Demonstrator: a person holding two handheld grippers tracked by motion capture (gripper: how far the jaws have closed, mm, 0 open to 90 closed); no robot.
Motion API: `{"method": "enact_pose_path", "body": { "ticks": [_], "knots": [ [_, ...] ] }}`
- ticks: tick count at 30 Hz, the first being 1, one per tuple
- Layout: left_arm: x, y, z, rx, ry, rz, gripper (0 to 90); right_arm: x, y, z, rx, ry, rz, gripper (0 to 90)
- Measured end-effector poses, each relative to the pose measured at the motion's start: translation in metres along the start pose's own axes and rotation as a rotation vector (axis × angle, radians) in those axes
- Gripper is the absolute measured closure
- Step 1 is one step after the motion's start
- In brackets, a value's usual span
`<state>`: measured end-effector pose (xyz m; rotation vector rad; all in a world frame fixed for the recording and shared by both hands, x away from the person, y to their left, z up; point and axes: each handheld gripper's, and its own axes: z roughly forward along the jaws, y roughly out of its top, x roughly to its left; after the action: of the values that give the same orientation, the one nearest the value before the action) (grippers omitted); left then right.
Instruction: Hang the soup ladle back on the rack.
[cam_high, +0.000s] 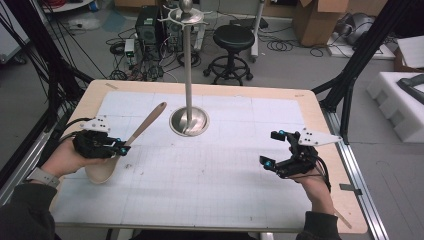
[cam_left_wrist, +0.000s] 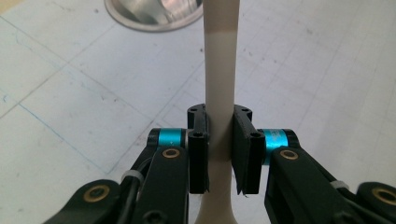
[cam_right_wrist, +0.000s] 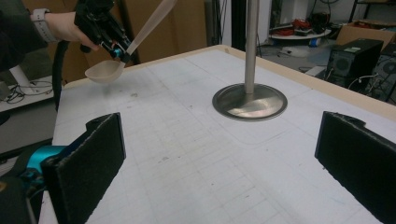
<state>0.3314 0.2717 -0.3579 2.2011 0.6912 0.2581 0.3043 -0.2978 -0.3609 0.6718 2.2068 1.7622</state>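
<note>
Left gripper, at the near left of the table, clamped on the handle of a beige ladle, pads pressing both sides of the slim shaft just above the bowl. In the left gripper view, handle running straight up between the two black jaws toward the far side. Ladle lifted clear of the white gridded mat, bowl low beside the hand, handle slanting up and away to the right. Same hold seen from the right gripper view, with the bowl hanging above the mat's far left corner. Further out, near the middle of the table, a metal stand: round base on the mat, tall upright pole, hooks at its top. Ladle tip near the pole but apart from it. At the near right, right gripper spread wide, nothing between its pads, hovering above the mat and aimed toward the stand's base.
</note>
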Motion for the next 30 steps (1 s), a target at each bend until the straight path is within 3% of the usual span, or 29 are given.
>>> {"method": "enact_pose_path", "body": {
  "ticks": [11,17,23,27,30],
  "knots": [
    [-0.003,-0.004,-0.004,-0.239,0.024,-0.088,77.7,0.0,0.0,0.001,0.004,0.0,0.003,0.6],
    [-0.007,0.0,-0.004,-0.368,0.045,-0.105,77.7,0.0,0.0,0.001,0.007,0.0,-0.001,0.6],
    [-0.01,0.006,-0.007,-0.422,0.081,-0.098,77.7,0.0,0.0,0.001,0.006,-0.001,0.005,0.7],
    [-0.012,0.012,-0.011,-0.445,0.081,-0.098,77.7,0.0,0.0,0.001,0.007,0.0,0.002,0.6],
    [-0.016,0.019,-0.013,-0.449,0.089,-0.07,77.7,0.0,0.0,0.001,0.006,0.0,0.002,0.6]
  ]
}}
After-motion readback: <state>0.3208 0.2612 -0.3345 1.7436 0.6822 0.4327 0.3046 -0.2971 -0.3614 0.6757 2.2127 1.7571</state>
